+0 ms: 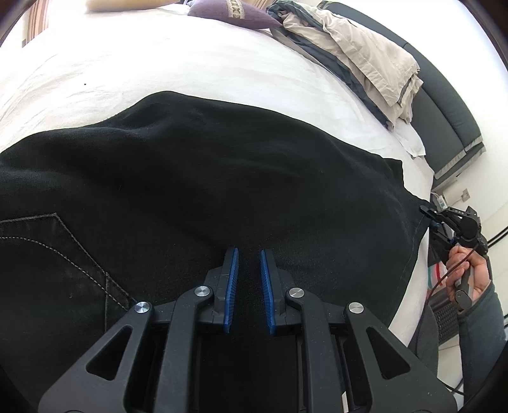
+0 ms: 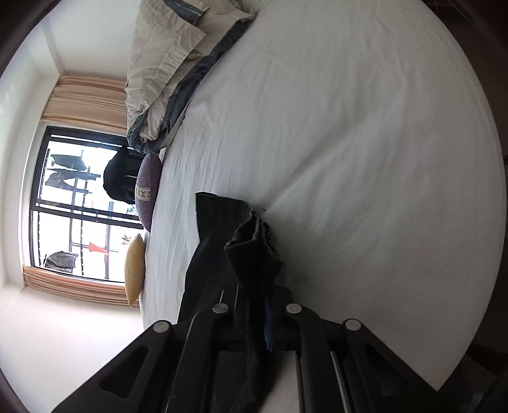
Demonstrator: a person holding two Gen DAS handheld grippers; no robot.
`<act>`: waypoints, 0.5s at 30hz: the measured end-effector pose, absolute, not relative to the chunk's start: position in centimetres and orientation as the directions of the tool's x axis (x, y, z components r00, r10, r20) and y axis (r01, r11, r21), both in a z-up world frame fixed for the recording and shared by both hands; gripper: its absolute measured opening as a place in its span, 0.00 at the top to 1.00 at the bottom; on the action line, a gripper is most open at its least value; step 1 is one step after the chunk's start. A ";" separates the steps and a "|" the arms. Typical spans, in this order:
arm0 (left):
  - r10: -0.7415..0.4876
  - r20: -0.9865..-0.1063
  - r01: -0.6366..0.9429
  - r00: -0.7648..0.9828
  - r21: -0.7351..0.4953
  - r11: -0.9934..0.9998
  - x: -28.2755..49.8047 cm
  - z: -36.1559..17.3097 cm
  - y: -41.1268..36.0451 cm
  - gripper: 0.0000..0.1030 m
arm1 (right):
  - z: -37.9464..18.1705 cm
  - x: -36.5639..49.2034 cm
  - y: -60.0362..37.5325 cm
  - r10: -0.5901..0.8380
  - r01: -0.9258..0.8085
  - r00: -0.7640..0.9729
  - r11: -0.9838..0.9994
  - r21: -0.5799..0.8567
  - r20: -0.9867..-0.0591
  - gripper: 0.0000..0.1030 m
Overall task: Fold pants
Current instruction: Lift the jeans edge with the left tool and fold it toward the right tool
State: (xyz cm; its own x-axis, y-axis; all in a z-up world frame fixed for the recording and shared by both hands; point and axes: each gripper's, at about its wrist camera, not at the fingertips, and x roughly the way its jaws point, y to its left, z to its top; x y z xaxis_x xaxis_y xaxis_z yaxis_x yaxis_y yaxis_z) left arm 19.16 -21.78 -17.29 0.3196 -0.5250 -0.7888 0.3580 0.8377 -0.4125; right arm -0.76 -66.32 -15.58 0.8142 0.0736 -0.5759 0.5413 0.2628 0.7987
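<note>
Black pants lie spread across a white bed, with a stitched back pocket at the left. My left gripper hovers just over the pants, its blue-padded jaws a little apart and empty. My right gripper shows at the far right of the left wrist view, at the pant leg's hem end. In the right wrist view my right gripper is shut on the bunched hem of the pants, which drape over its fingers.
A folded beige and grey duvet lies along the dark headboard. A purple cushion and a yellow cushion sit by the bed's far edge. A window with curtains is beyond.
</note>
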 end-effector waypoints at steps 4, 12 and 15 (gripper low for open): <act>-0.559 -0.768 0.333 0.313 -0.463 0.822 19.4 -17.6 -21.1 0.86 | -9.0 3.4 -61.0 0.069 0.474 0.794 0.554 0.685 -0.604 0.92; -0.623 -0.709 0.242 0.332 -0.574 0.782 18.6 -17.3 -18.2 0.86 | -4.0 8.3 -33.4 0.243 -0.181 0.606 0.969 0.166 -0.757 0.93; -0.650 -0.670 0.205 0.360 -0.623 0.755 17.6 -16.3 -16.2 0.86 | -6.6 8.1 -29.8 0.250 -0.223 0.552 0.964 0.148 -0.795 0.93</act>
State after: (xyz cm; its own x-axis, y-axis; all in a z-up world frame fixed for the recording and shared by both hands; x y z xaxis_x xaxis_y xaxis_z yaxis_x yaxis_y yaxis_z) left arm 17.58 -16.19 -16.34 0.3595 -0.6498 -0.6697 0.2052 0.7552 -0.6226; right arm 8.06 -29.83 -6.58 0.5520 0.2501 -0.7955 -0.2228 0.9635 0.1483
